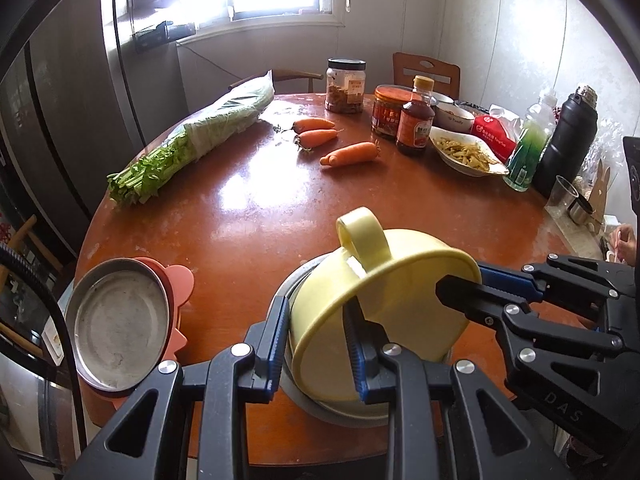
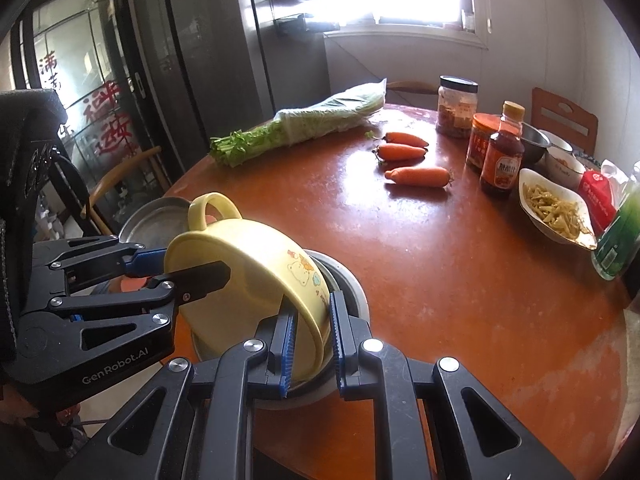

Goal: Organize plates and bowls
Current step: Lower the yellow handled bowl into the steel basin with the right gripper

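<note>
One yellow bowl (image 1: 372,320) with a loop handle is tilted on its side, sitting in a grey metal bowl (image 1: 320,404) near the front edge of the round brown worktop (image 1: 248,208). Both claws grip its rim. The left claw (image 1: 316,344) reaches in from the near side, its two blue-padded fingers closed on the rim, one inside the bowl and one outside. The right claw (image 2: 312,340) does the same on the opposite side of the rim, clenched on the yellow wall beside the cartoon print.

To the left lies one metal plate (image 1: 120,320) resting on one pink plate (image 1: 180,280), apart from the bowls. Farther back are three carrots (image 1: 348,154), one bag of celery (image 1: 196,140), two jars, one sauce bottle (image 1: 414,120) and one white dish of food (image 1: 464,152).
</note>
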Motion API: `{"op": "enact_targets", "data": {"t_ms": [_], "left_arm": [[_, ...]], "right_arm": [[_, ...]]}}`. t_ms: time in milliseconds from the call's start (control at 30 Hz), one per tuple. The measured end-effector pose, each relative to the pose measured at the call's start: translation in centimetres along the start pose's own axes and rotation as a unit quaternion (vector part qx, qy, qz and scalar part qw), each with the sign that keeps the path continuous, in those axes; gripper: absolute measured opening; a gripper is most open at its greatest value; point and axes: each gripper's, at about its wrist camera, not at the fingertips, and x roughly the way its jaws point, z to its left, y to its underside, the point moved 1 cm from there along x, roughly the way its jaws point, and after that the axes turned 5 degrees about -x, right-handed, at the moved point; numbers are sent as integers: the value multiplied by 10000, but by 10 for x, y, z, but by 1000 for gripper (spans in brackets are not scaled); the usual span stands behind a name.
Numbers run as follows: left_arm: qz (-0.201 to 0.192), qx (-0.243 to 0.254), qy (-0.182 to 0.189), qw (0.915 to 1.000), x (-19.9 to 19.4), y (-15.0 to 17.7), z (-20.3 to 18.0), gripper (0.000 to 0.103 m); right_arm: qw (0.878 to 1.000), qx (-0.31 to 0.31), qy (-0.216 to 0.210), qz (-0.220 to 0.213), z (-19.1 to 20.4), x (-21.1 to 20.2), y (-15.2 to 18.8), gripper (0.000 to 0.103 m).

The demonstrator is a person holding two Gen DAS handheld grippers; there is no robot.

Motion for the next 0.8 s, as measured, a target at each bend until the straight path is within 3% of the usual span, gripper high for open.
{"op": "enact_targets", "data": {"t_ms": [467, 800], "left_arm": [[67, -16, 59, 10000, 22, -1, 7, 28], [163, -58, 154, 9997, 34, 3, 10, 28]], "right_arm": [[9995, -168, 49, 264, -4, 34, 0, 16], [9992, -321, 24, 235, -2, 33, 2, 17]]}}
